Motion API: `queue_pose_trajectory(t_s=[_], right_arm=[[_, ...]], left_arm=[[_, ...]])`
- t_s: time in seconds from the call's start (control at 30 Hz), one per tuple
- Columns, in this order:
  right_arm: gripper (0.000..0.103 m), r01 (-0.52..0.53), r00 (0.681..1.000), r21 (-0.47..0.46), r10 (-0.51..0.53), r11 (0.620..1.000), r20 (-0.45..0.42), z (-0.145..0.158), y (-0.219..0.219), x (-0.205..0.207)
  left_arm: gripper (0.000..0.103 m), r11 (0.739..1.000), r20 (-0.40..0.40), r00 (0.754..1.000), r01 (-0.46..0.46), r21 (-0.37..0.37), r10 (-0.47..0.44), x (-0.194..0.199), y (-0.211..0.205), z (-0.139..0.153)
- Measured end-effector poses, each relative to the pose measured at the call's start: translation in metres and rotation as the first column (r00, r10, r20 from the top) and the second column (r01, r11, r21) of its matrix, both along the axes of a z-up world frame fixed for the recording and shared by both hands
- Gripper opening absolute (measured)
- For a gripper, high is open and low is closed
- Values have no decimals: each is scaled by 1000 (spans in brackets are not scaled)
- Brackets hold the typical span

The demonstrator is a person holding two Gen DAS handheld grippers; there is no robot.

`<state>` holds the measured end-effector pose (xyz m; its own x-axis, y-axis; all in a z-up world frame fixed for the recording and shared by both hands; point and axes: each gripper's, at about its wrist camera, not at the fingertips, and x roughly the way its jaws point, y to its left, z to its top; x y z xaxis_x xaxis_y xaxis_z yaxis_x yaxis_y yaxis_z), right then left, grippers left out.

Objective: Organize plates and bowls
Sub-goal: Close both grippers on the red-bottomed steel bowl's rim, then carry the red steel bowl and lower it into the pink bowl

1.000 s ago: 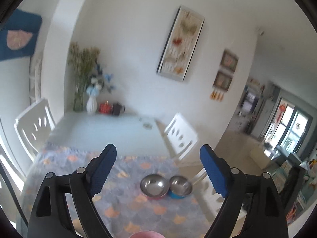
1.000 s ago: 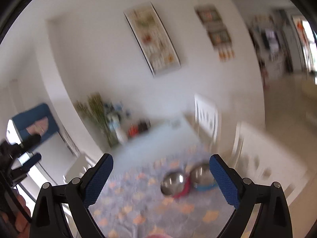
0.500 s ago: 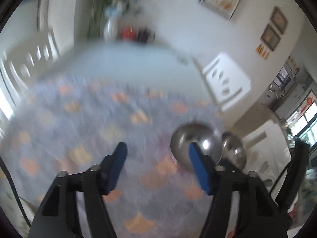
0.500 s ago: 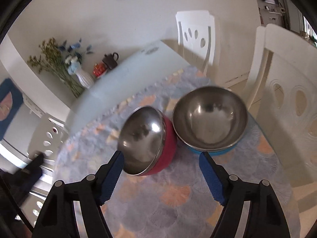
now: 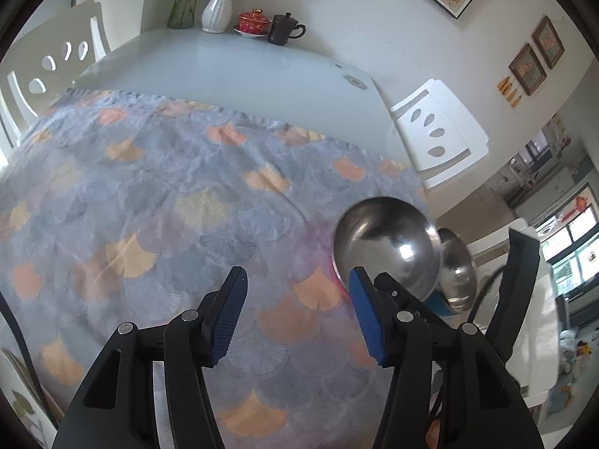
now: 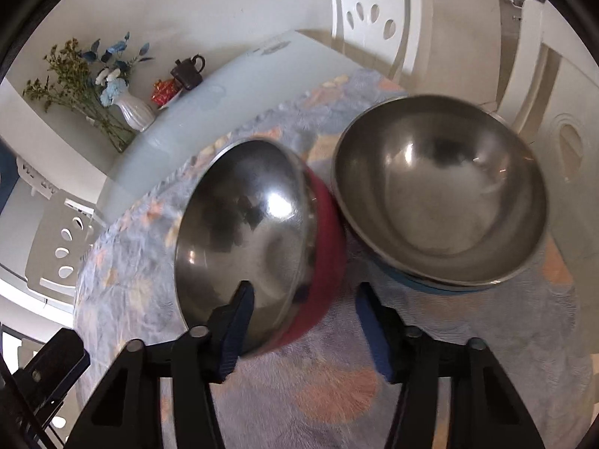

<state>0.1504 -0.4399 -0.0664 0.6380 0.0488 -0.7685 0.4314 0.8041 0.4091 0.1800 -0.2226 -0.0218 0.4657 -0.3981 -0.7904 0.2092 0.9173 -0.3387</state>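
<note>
Two steel-lined bowls sit side by side on the patterned cloth. The red bowl (image 6: pixel 258 239) is on the left and the blue bowl (image 6: pixel 441 194) on the right. My right gripper (image 6: pixel 303 295) is open and straddles the near rim of the red bowl, one finger inside and one outside. My left gripper (image 5: pixel 295 277) is open and empty over the cloth, just left of the red bowl (image 5: pixel 385 243). The blue bowl (image 5: pixel 455 273) shows behind it.
The table (image 5: pixel 224 67) has bare glass at its far end with a white vase (image 5: pixel 217 11), a red lidded cup (image 5: pixel 254 22) and a dark mug (image 5: pixel 280 30). White chairs (image 5: pixel 438 134) stand around it. The bowls lie close to the cloth's right edge.
Both grippers have dropped from looking across the room down to the table. The right gripper has closed in on the red bowl until its fingers straddle the rim.
</note>
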Motion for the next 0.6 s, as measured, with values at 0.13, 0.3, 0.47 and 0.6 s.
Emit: queue_pose_trajectory(t_s=[0.13,0.3,0.47,0.6], right_arm=[[22,16,999,37,-15,999,-29,-10,-5,3],[15,-37,999,96,38,995,-10,-11,-10,-4],[15,-135,989,209,143,969,-27,-11,-3,-5],[15,-186,978,266,204,946,-41,-11,3,-7]], left_arm=[[51,1000,-17,1000,2,-10,-2,-1,3,-9],[46,998,-55,998,40,-38,-42,0,3,-21],[46,995,-148,984,102,-11,-103,14,-8,-49],[23,995,-210,972,99,-26,-102,22,-5,-66]])
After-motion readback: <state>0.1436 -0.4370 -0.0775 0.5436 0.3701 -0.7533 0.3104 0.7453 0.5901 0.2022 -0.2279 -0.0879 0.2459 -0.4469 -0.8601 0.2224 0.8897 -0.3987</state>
